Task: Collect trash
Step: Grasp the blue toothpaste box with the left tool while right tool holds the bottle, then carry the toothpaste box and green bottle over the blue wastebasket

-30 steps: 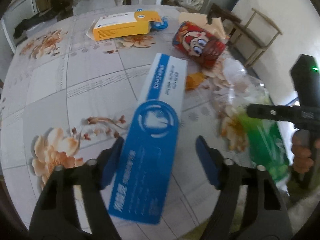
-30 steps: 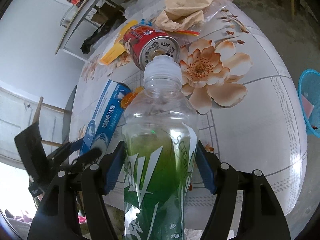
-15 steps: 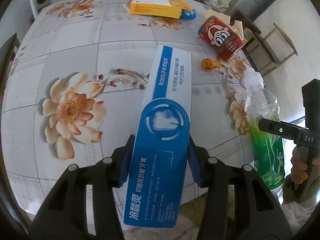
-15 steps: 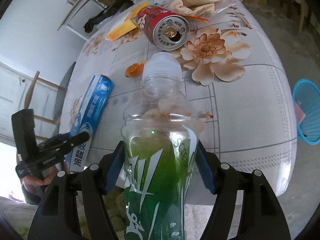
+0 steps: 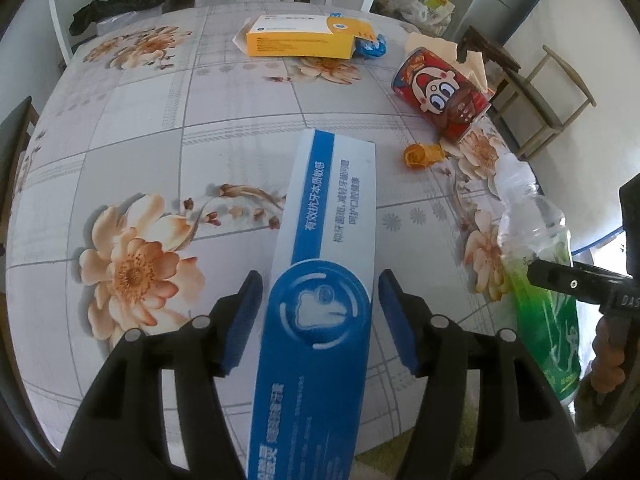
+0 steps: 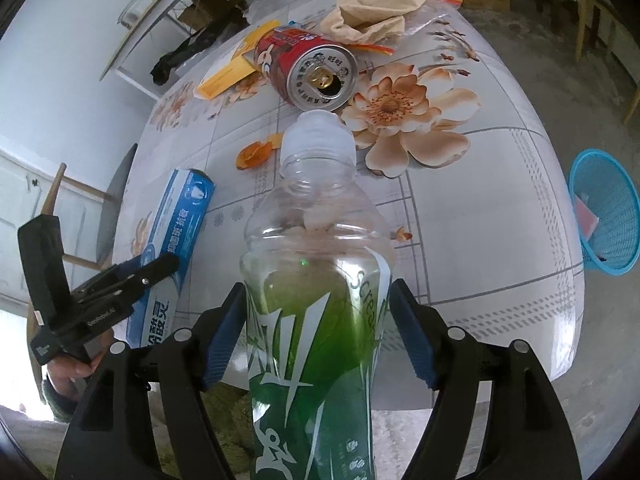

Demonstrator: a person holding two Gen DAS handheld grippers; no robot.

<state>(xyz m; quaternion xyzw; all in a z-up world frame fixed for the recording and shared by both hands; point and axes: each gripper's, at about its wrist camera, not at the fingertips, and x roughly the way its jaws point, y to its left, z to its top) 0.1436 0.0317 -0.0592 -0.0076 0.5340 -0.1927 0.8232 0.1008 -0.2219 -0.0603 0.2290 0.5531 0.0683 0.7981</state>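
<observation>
1. A round worktop (image 5: pixel 132 128) with a flower-print cover stands in a cluttered room, with chairs around it and a blue basket (image 6: pixel 604 216) on the floor beside it.
2. The left tool (image 5: pixel 318 320) has the blue toothpaste box (image 5: pixel 320 280) between its fingers. A thin gap shows on each side, so I cannot tell whether it truly grips. The box's far end points out over the worktop.
3. The right tool (image 6: pixel 318 328) is closed on the green-labelled plastic bottle (image 6: pixel 316 280), pads pressing both flanks, cap pointing away over the worktop.
4. Remaining on the worktop: a red drink can (image 6: pixel 308 66) on its side, a yellow box (image 5: pixel 300 38), a crumpled blue wrapper (image 5: pixel 370 46), an orange peel scrap (image 5: pixel 420 154) and crumpled brown paper (image 6: pixel 376 4).
5. My judgement: the job is early. Two items are in hand but neither is in the basket, which already holds something pink. At least five pieces still need collecting.
</observation>
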